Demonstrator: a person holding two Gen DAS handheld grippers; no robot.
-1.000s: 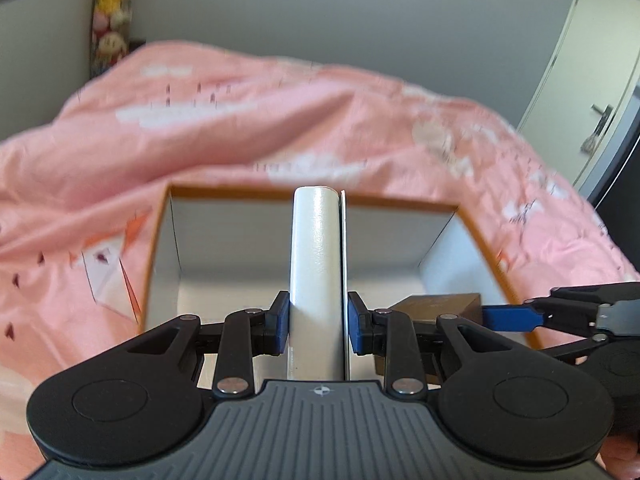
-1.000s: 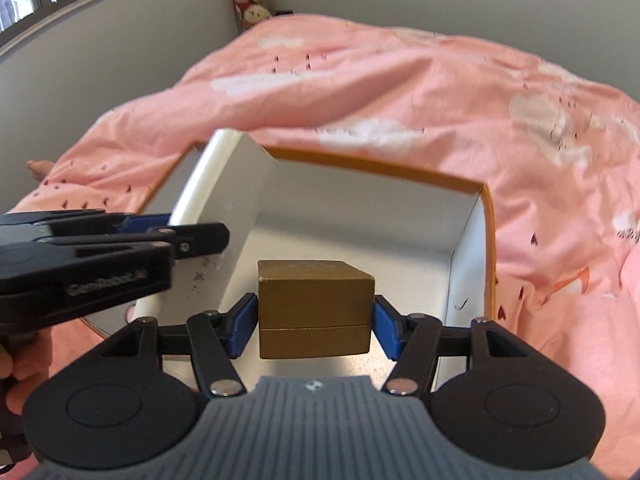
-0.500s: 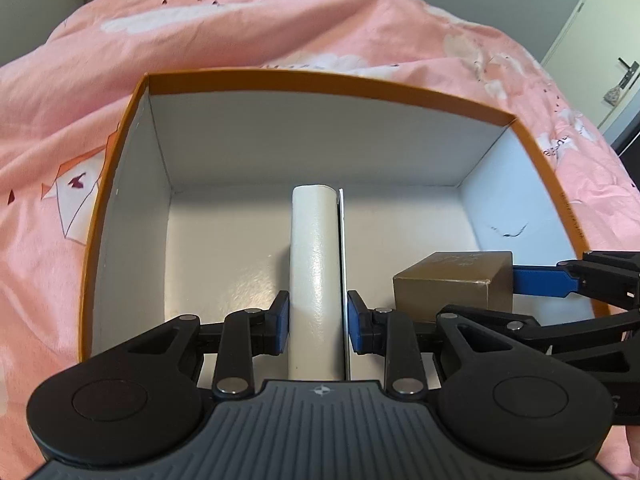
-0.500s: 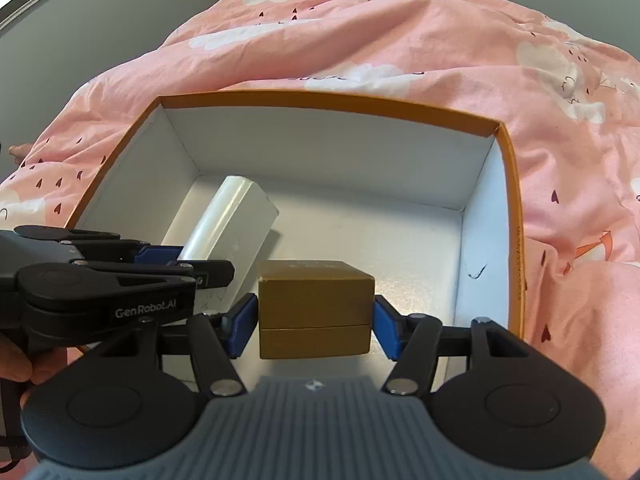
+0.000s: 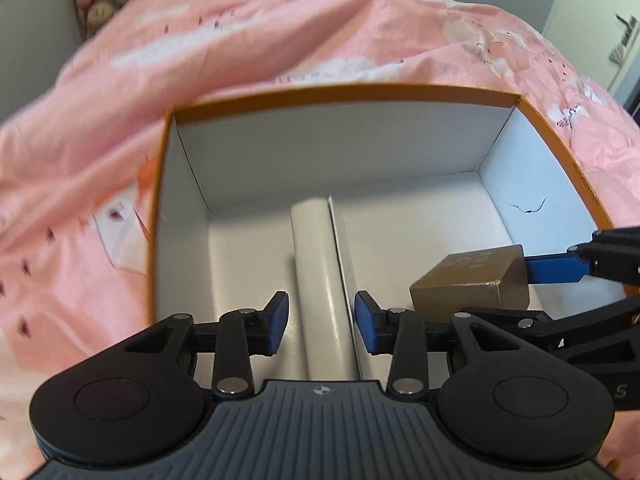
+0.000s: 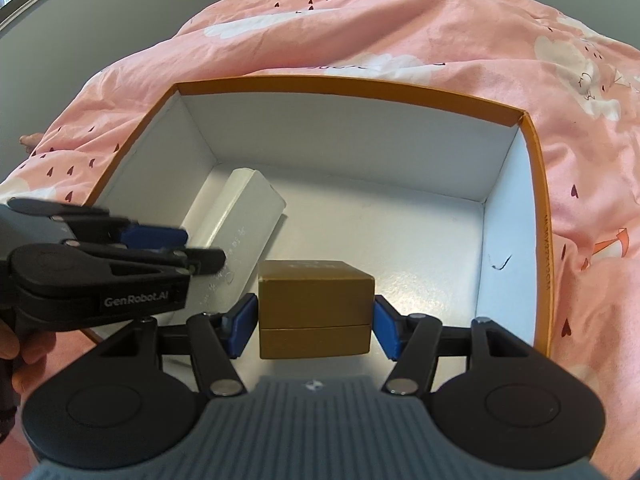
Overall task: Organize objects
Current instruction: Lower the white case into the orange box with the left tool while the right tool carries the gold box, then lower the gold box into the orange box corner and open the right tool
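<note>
Left tongs [image 5: 321, 322]: opening, white box [image 5: 320, 280] loose between | Right tongs [image 6: 314, 326]: pinching gold box [image 6: 316, 308] | Risk: white box may topple inside orange-rimmed carton [image 6: 352, 88].

**Both grippers angled down, side by side**

The left gripper [image 5: 321, 322] points steeply down, its jaws opening, blue pads [image 5: 278, 322] clear on both sides. The right gripper [image 6: 316, 322] tilts down just beside it, pads [image 6: 242, 324] pressed in a grip. A hand [image 6: 16, 360] shows at the left gripper's handle.
</note>
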